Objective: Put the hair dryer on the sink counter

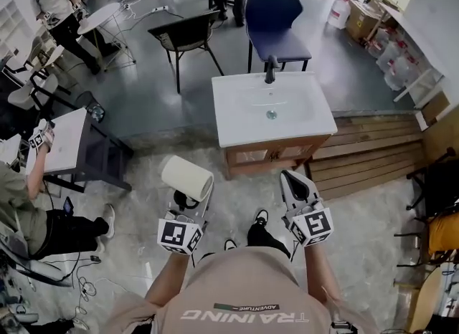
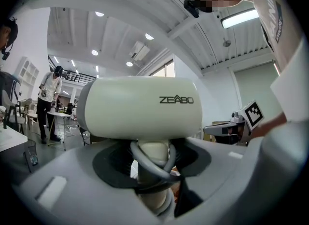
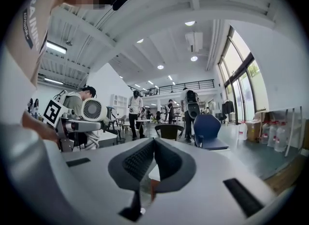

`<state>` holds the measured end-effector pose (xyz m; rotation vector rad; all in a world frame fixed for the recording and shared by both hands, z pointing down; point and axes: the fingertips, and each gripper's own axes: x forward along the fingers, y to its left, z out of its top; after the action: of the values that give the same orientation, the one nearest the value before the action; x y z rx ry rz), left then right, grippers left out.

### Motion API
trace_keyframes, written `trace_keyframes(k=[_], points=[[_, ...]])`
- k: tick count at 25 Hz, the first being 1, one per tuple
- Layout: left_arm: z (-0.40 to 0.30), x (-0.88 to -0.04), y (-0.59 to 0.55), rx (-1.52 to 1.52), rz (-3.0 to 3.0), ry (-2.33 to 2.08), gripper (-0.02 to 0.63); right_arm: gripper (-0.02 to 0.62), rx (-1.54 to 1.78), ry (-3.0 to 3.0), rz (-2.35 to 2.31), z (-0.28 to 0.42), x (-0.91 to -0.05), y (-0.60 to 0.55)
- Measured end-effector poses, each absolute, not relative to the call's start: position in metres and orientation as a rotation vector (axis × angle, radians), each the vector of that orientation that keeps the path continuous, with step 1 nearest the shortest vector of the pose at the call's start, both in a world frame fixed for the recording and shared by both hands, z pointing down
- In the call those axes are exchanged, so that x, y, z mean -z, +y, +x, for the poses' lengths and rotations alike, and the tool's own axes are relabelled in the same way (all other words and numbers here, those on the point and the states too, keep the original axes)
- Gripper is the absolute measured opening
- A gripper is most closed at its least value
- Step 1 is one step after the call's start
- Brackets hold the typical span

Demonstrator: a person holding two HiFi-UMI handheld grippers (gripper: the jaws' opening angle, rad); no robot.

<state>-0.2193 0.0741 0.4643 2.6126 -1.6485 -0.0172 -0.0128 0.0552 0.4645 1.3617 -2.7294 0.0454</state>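
**A:** Head view first. Where's the dryer?
**B:** The dryer (image 1: 186, 178) is not on the sink (image 1: 237, 133). It's in the air at the sink's 7 o'clock, clamped in the left hand-held gripper (image 1: 188, 201).
**A:** And the other one?
**B:** The right hand-held gripper (image 1: 290, 179) is at the sink's 5 o'clock, jaws together and empty.
**A:** Left gripper view?
**B:** The jaws are clamped on the handle (image 2: 153, 157), with the cord (image 2: 145, 165) looped round it. The barrel (image 2: 140, 107) lies crosswise at 12 o'clock, marked ZEABO.
**A:** Right gripper view?
**B:** The jaw tips meet with nothing between them. The dryer shows at 9 o'clock, grille toward the camera.
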Motion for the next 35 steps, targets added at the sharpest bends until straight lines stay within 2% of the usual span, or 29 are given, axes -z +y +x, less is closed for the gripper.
trace_keyframes(k=[13,27,35], points=[[-0.187,-0.459,-0.021,0.002,2.532,-1.765,0.218,0.006,-0.03,-2.814,1.244,0.02,-0.459,-0.059],[-0.156,-0.47,-0.086,-0.015,2.424,-1.878,0.218,0.006,-0.053,-2.855,1.126,0.061,-0.469,-0.134],[-0.165,-0.468,-0.111,-0.022,2.411,-1.893,0.218,0.006,-0.076,-2.875,1.102,0.047,-0.473,-0.161]])
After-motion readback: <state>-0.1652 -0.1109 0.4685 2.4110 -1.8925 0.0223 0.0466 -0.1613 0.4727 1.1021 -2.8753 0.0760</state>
